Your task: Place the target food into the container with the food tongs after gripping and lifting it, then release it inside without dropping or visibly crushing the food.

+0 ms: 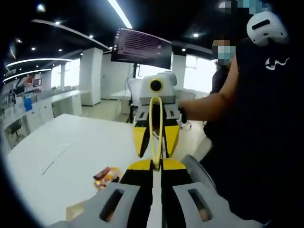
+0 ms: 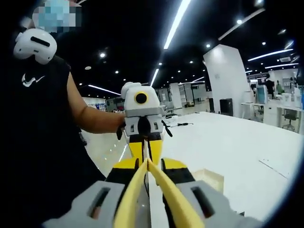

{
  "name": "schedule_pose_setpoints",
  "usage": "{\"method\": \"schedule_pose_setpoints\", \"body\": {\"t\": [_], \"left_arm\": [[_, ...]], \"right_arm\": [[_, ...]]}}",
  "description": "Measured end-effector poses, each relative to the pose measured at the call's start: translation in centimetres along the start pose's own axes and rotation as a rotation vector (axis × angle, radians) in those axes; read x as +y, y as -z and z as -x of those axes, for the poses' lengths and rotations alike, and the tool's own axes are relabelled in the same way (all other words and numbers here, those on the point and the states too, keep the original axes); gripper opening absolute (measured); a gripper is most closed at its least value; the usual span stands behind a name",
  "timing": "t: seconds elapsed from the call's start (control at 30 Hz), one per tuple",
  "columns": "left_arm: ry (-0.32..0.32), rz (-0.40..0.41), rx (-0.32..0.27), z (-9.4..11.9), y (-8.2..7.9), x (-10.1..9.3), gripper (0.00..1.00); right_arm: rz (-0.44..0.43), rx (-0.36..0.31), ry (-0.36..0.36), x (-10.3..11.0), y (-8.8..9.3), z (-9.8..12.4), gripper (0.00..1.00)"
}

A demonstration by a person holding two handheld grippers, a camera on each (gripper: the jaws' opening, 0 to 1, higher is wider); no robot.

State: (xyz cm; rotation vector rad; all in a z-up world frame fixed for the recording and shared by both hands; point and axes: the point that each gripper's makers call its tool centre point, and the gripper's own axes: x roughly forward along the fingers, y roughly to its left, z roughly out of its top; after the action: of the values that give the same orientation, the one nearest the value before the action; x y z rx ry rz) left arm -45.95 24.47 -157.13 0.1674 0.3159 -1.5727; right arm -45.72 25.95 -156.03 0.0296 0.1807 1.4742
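Nothing done yet: no grip, no lift, no drop-off. Food (image 1: pixel 105 175), small red-orange pieces, lying on white table (image 1: pixel 85 137), just beside tan container (image 1: pixel 78 209). Container contents: cannot tell, only a corner of it in frame. Yellow tongs (image 2: pixel 130 194) held up in air well above table, arms spread, pinching nothing. Right gripper (image 2: pixel 149 164) clamped round tong arms. Left gripper (image 1: pixel 156 166) facing it, jaws nearly together abt the tongs' joined end; actual contact unclear. Left to do: lower tongs, pinch food gently, carry over, let go inside.
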Motion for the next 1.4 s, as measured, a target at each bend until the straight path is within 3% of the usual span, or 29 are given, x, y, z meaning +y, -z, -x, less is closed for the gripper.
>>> {"method": "schedule_pose_setpoints", "body": {"t": [0.4,0.67,0.97,1.07,1.4], "left_arm": [[0.003,-0.005,0.026,-0.2,0.4,-0.2,0.0],[-0.023,-0.015,-0.001,-0.3,0.3,0.1,0.03],[-0.082,-0.057,-0.04,-0.3,0.0,1.1,0.14],[-0.12,-0.056,-0.028,0.0,0.3,1.8,0.21],[-0.277,-0.01,-0.095,2.8,1.3,4.4,0.75]], "right_arm": [[-0.001,0.023,-0.011,0.2,0.5,-0.1,0.16],[-0.036,0.023,0.013,-0.2,0.4,0.2,0.16],[-0.047,0.024,0.059,-0.9,0.4,0.6,0.2],[-0.033,0.017,0.074,-1.2,0.2,0.8,0.21],[0.018,0.063,0.165,-3.3,0.8,2.3,0.24]]}}
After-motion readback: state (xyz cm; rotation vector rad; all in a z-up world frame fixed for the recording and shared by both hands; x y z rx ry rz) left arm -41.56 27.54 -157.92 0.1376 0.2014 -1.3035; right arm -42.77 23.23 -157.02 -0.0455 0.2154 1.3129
